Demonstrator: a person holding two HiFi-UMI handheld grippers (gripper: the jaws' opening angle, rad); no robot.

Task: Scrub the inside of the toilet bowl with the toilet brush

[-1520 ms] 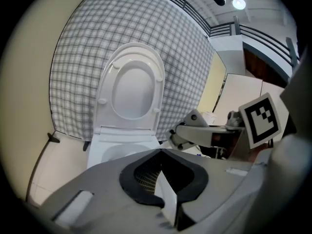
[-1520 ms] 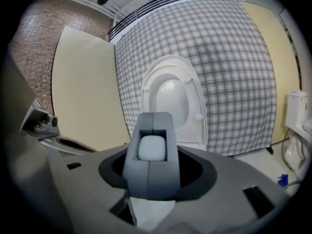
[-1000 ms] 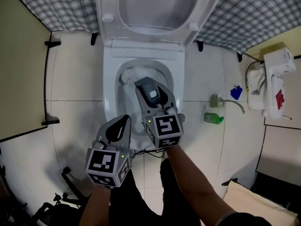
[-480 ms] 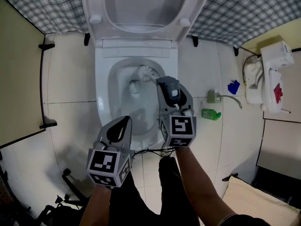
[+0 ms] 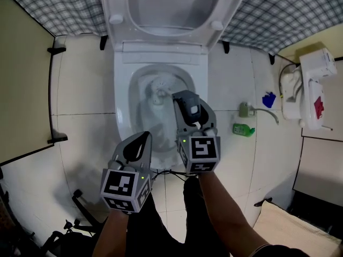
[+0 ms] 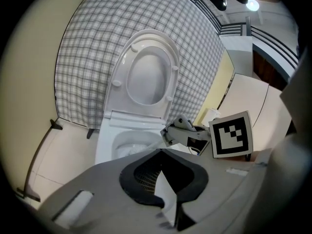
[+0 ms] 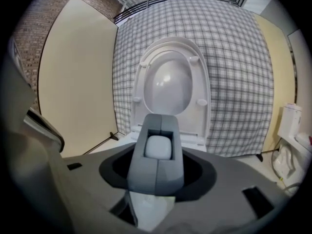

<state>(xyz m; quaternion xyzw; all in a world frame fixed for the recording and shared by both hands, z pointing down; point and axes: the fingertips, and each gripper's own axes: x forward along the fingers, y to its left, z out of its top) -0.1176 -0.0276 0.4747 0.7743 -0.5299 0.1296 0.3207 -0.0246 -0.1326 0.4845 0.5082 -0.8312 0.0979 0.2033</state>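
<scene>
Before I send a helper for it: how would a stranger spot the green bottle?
Start at the white toilet; look at the floor to its right in the head view. The green bottle lies there, the only bright green thing, nearer the camera than the blue object.

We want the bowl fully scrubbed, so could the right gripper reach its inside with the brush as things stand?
Probably yes: the lid stands raised, and the right gripper holds the toilet brush with its head already inside the open toilet bowl; the left gripper hangs aside.
</scene>
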